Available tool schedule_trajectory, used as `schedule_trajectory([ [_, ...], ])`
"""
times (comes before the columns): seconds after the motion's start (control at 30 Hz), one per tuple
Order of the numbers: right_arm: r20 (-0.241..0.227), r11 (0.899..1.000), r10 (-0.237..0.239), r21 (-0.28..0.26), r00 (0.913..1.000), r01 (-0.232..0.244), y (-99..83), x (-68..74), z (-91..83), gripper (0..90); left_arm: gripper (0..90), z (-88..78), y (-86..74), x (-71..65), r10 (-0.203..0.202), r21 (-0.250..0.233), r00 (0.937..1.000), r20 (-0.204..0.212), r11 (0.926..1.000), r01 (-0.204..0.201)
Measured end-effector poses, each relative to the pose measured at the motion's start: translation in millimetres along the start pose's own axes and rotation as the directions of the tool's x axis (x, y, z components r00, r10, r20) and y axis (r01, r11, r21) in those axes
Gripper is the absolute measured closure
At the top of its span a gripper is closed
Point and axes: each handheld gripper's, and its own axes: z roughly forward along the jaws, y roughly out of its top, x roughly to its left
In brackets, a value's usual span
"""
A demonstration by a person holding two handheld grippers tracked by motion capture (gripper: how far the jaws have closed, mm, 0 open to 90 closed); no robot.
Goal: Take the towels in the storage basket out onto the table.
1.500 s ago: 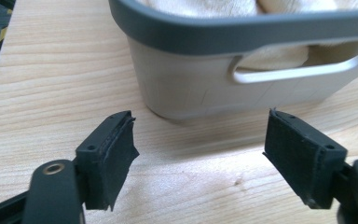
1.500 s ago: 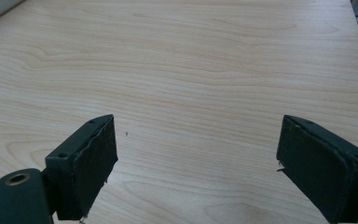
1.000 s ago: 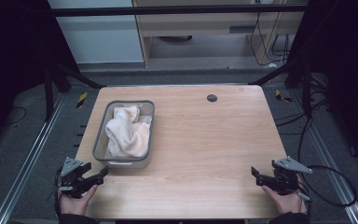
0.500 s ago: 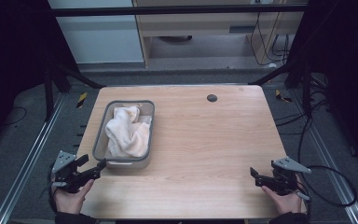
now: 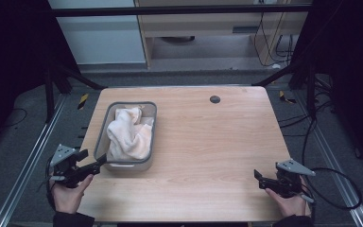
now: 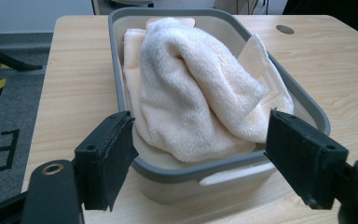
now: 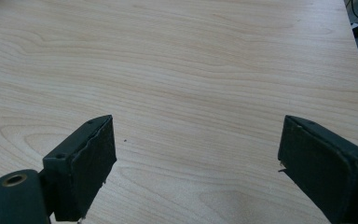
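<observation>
Grey tub [image 5: 103,127] of towel [image 5: 129,134] lies lengthwise front-to-back on table [image 5: 208,142]

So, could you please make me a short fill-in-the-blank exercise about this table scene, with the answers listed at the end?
1. The cream towel lies bunched inside the grey ____.
2. The jaws of the left gripper stand ____, facing the near end of the tub.
3. Beneath the right gripper there is bare ____ table surface.
4. The small dark round hole sits near the table's ____ edge.

Missing words: tub; open; wooden; far
</observation>
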Motion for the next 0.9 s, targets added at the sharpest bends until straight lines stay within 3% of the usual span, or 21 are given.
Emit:
schedule_trajectory([
  [0.47, 0.013, 1.0, -0.022, 0.007, 0.9997, 0.022, 0.7, 1.1, 1.1, 10.6, 21.2, 8.0, 28.0, -0.4, 0.024, 0.002, 0.9997, 0.009, 0.9997, -0.024],
  [0.9, 0.009, 1.0, -0.022, 0.019, 0.9997, 0.022, 0.9, 0.6, 2.5, 10.0, 19.3, 34.0, 50.3, -0.8, 0.041, 0.054, 0.9992, 0.001, 0.9977, -0.041],
])
